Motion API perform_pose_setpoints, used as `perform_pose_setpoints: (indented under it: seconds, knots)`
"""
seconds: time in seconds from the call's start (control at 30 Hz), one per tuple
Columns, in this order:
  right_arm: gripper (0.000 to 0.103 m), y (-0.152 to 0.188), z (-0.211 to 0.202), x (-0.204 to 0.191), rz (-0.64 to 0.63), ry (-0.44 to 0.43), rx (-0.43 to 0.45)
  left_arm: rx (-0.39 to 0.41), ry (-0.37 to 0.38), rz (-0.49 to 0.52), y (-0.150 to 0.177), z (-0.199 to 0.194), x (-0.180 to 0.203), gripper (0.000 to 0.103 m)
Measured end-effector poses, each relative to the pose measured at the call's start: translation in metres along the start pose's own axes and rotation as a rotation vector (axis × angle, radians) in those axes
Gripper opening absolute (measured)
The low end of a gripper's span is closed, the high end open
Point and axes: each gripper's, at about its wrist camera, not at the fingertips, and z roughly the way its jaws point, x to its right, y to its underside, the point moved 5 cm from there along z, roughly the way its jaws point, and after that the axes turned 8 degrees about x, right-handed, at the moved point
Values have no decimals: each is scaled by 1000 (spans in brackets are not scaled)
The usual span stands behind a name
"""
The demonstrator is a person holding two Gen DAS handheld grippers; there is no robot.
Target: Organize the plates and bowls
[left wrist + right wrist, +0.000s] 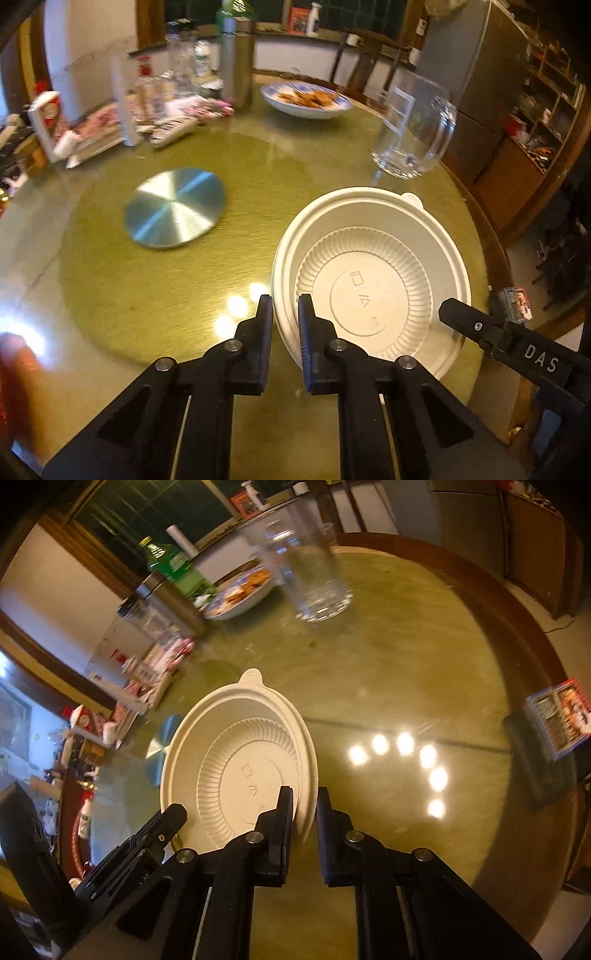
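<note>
Nearest the cameras, at the table's near edge, both tools have hold of one thing: the left gripper (285, 306) has its jaws pinched on the left rim of the white disposable bowl (373, 288), one finger outside the wall and one inside, while the right gripper (304, 801) is pinched the same way on the opposite, right rim of the bowl (236, 771). Each pair of jaws is nearly closed, with only the thin rim between the pads. A smaller ribbed white plate (364, 295) sits nested inside the bowl (its embossed base faces up), so the stacking appears already done and the two-sided grip is judged to serve carrying the flimsy stack level, without it buckling. Whether the bowl rests on the table (147, 295) or is just off it cannot be told. Left of the bowl, near the middle of the table, lies a round metal disc (175, 208). Beyond the bowl, toward the far right edge, stands a clear glass pitcher (415, 129), close enough to be knocked if the stack is carried forward. Farther back, a patterned dish of food (306, 99) sits near the far edge, and boxes and bottles (155, 107) crowd the far left edge.
</note>
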Motion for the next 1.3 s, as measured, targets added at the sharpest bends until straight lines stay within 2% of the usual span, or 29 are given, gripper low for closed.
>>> perform_pose_setpoints:
  seconds: [0.33, 0.5, 0.57, 0.63, 0.77, 1.0, 1.3]
  knots:
    - [11, 50, 3, -80, -94, -106, 55, 134, -128, -88, 19, -45, -83, 11]
    - [11, 73, 11, -118, -174, -108, 118, 196, -167, -124, 31, -56, -118, 11]
    - [11, 83, 16, -129, -197, -118, 117, 203, -188, -131, 35, -56, -128, 11]
    - [11, 88, 18, -138, -221, -115, 119, 196, -177, -146, 38, -55, -135, 11]
    - [11, 91, 11, -152, -244, -122, 176, 235, -164, -166, 39, -60, -143, 11]
    - [11, 90, 2, -155, -268, -99, 274, 285, -121, -166, 40, -63, -143, 11]
    - [11, 93, -1, -158, -300, -88, 312, 288, -99, -173, 44, -59, -146, 11]
